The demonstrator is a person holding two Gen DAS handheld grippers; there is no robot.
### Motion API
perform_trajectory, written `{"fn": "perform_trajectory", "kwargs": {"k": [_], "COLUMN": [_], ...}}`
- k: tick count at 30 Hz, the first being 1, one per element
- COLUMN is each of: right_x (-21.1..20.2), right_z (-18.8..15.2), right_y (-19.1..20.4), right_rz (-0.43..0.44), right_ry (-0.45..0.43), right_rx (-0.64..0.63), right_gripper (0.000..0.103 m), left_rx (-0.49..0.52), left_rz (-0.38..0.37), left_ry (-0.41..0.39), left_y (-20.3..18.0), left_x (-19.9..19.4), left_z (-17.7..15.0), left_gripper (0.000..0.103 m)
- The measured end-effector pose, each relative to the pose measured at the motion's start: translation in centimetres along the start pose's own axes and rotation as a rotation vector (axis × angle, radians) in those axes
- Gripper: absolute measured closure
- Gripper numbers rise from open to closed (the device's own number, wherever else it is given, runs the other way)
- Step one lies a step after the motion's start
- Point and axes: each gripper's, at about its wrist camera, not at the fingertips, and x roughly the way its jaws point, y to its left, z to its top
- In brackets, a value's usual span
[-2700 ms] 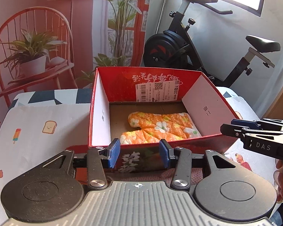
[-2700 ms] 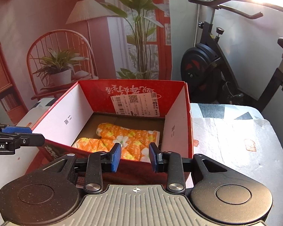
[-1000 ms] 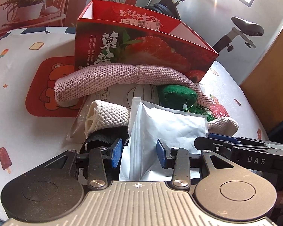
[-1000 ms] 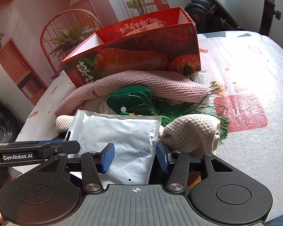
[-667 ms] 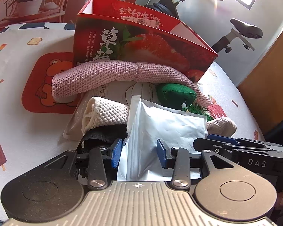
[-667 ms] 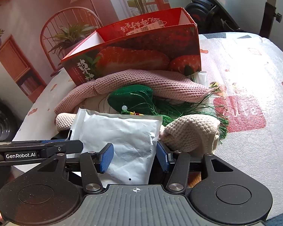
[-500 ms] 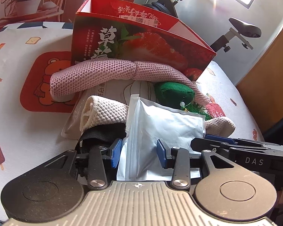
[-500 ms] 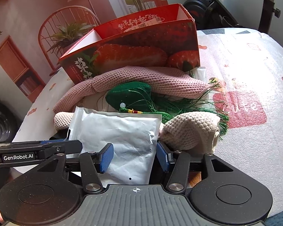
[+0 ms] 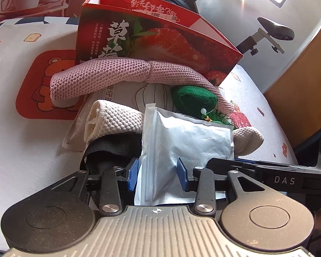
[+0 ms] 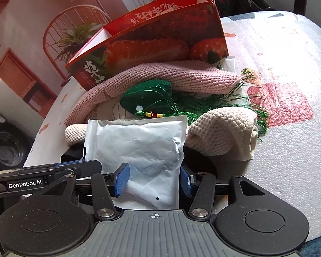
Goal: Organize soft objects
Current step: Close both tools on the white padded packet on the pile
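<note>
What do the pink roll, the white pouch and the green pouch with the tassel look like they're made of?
Pink roll: chunky crocheted or knitted yarn, matte, with visible stitch rows. White pouch: thin foil or plastic film, likely, faintly glossy, crinkled, with a sealed edge. Green pouch: soft cloth, perhaps felt or velvet; its tassel is fine thread.

Toward the upper centre of the left wrist view we see the red box (image 9: pixel 152 40), printed with strawberries and white characters. Below it lies a dusty-pink knit roll (image 9: pixel 109 77), then a cream knit piece (image 9: pixel 115 120) at centre left. We note the plain white pouch (image 9: pixel 188 141) at centre, a dark green cushion (image 9: pixel 192 100) with green tassel threads (image 10: pixel 220 105), and black fabric (image 9: pixel 111 147). The table cover (image 9: pixel 21 128) is white with red cartoon patches.
</note>
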Motion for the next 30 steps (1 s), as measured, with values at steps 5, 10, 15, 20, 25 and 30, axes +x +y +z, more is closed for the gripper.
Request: {"fn": "perform_trajectory", "kwargs": {"k": [5,10,15,20,25,30], "right_x": [0.0,-0.8,-1.4,-1.3,-0.8,-0.5], "right_z": [0.0,0.1,0.2,0.2,0.1,-0.2], "right_y": [0.5,1.4,1.7,2.0,1.3,1.0], "right_rz": [-0.009,-0.042,-0.040,-0.042,-0.035,-0.040], "right_ry": [-0.003,-0.032,-0.047,-0.042,-0.021,-0.012], "right_rx": [-0.025,-0.082,-0.112,-0.130,-0.101,-0.091], "right_gripper": [0.057,0.057,0.062,0.067,0.070,0.071], "left_rx": [0.014,0.054,0.074,0.047,0.005,0.045], "left_rz": [0.001,-0.018,-0.065,-0.015,-0.022,-0.013], "left_ry": [0.003,0.003,-0.023,0.014,0.018,0.023], "left_y": [-0.3,-1.2,-1.6,-0.9,0.0,-0.3], "left_x": [0.0,-0.3,-1.0,-0.2,0.0,0.8], "left_z": [-0.1,-0.2,-0.1,-0.2,0.0,1.2], "left_gripper": [0.062,0.062,0.064,0.064,0.063,0.059]}}
